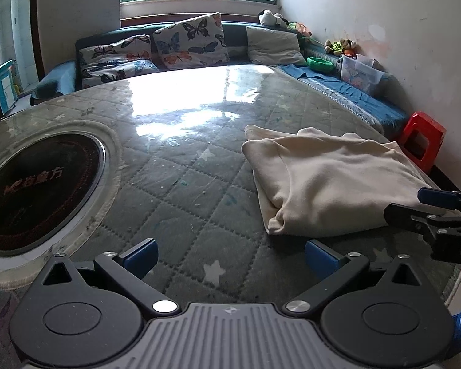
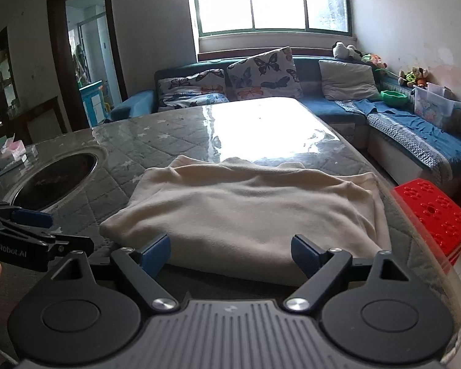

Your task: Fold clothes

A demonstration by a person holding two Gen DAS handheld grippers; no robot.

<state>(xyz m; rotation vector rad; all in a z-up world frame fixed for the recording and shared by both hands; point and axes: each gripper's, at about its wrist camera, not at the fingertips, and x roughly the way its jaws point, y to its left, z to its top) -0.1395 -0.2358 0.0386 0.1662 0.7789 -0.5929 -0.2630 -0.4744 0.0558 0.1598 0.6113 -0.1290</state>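
Lying folded near the surface's [image 2: 156,141] near right corner, the cream garment [image 2: 249,209] rests flat on the quilted, glass-topped cover. The right gripper [image 2: 230,256] hovers at its near edge, fingers wide with nothing pressed between them; the left gripper [image 1: 230,259], fingers also wide and empty, hangs over bare quilting just left of the cloth. A round black cooktop [image 1: 43,190] is set into the surface's left side. Beyond the right edge stands a red stool [image 2: 433,212]; past the far edge, a blue sofa [image 2: 338,113] with butterfly cushions [image 2: 264,73] sits under a bright window [image 2: 273,0].
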